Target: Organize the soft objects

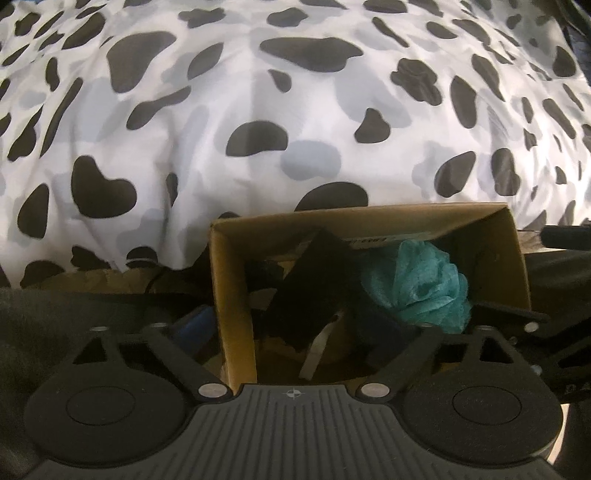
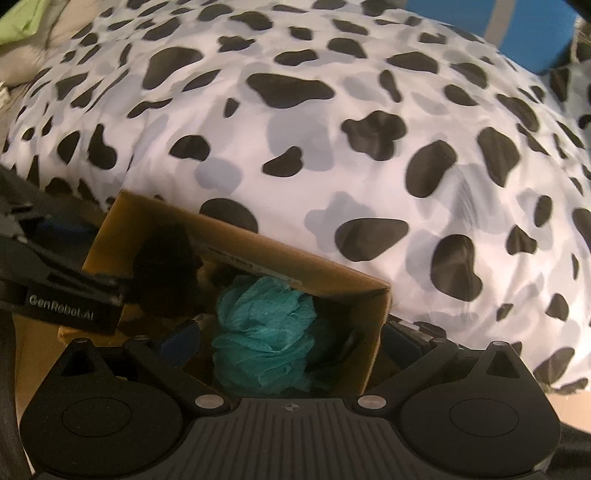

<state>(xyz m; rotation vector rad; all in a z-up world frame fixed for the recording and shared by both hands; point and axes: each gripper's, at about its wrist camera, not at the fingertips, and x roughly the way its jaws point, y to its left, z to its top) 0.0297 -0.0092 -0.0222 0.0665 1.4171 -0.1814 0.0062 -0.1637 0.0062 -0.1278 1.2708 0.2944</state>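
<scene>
A brown cardboard box (image 1: 236,295) stands against cow-print bedding. Inside it lie a teal mesh bath pouf (image 1: 417,284) on the right and a black soft item (image 1: 310,280) on the left. My left gripper (image 1: 293,328) points down into the box and is open wide, one blue finger outside the left wall and the other inside, with the black item lying loose between them. In the right wrist view the box (image 2: 369,332) holds the pouf (image 2: 266,332). My right gripper (image 2: 293,341) is open, straddling the box's right wall with the pouf between its fingers, untouched.
The white, grey and black spotted bedding (image 1: 295,110) bulges behind the box and fills most of both views. A blue block (image 2: 532,29) sits at the far right and a green cloth (image 2: 22,18) at the far left. The left gripper's body (image 2: 62,295) crowds the box's left side.
</scene>
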